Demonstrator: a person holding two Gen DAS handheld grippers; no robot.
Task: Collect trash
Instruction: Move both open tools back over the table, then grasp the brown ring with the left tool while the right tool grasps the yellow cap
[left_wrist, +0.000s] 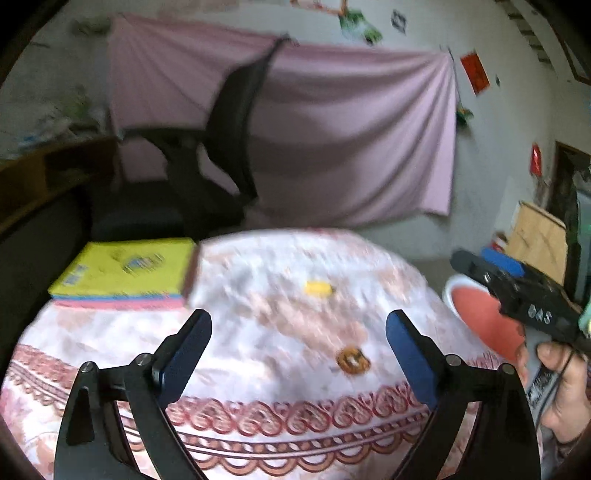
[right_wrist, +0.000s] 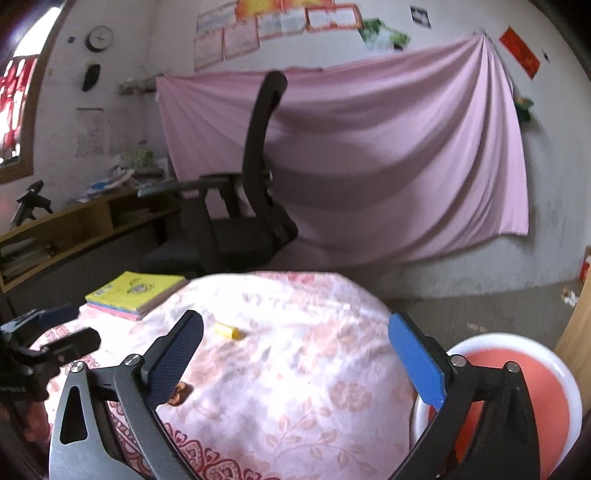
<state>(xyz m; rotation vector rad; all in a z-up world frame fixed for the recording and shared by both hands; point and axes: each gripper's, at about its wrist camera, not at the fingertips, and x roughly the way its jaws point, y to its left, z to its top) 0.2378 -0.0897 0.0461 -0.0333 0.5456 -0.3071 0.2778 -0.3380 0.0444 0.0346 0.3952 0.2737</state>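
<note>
A round table (left_wrist: 258, 369) with a pink floral cloth holds two small pieces of trash: a yellow scrap (left_wrist: 317, 288) near the middle and a brown-orange wrapper (left_wrist: 352, 360) nearer me. My left gripper (left_wrist: 299, 354) is open and empty above the table's near side, the wrapper between its fingers' line. In the right wrist view the yellow scrap (right_wrist: 229, 330) lies ahead and the brown wrapper (right_wrist: 181, 393) peeks out beside the left finger. My right gripper (right_wrist: 295, 363) is open and empty. It also shows in the left wrist view (left_wrist: 491, 273).
A white bin with a red liner (right_wrist: 524, 391) stands on the floor right of the table, also in the left wrist view (left_wrist: 484, 317). A stack of yellow and pink books (left_wrist: 125, 273) lies at the table's far left. A black office chair (right_wrist: 240, 221) stands behind the table.
</note>
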